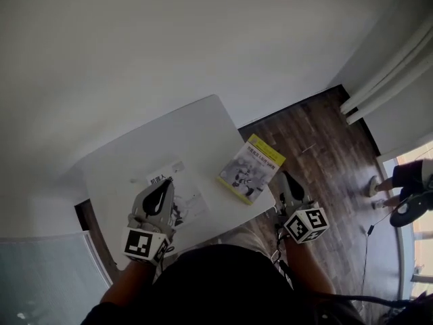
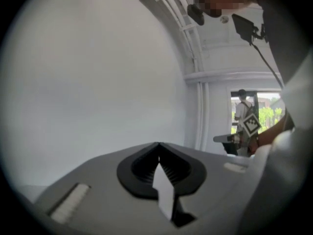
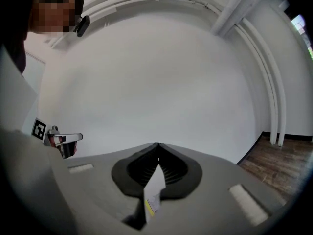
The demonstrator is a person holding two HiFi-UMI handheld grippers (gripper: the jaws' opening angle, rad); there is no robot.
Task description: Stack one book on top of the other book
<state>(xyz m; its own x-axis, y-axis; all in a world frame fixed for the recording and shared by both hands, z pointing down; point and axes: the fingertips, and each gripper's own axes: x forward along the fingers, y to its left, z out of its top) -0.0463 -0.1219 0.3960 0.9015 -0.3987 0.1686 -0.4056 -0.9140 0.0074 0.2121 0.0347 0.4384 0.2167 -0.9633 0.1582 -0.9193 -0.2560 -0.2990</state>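
The white surface is carrying both books, and they are lying apart, so the stacking is not yet done. I judge the step in hand to be the approach, before any pick-up. The yellow book is lying flat at the surface's right-hand edge, and its right corner seems to be reaching out past that edge over the wooden floor. The white book is lying flat to the left of the yellow book, near it but not touching.

The left gripper is hanging over the white book, further left of the yellow book; whether it is touching the cover I cannot tell. The right gripper is sitting just to the right of the yellow book, off the surface's edge. Both pairs of fingers are clenched tip to tip, grasping nothing, as each gripper view is showing.

The next move is calling for one pair of fingers to spread and slip round a book's edge, most likely the yellow book's outer side. They would then be lifting it level and carrying it leftward onto the white book. No containers are showing anywhere around the yellow book.
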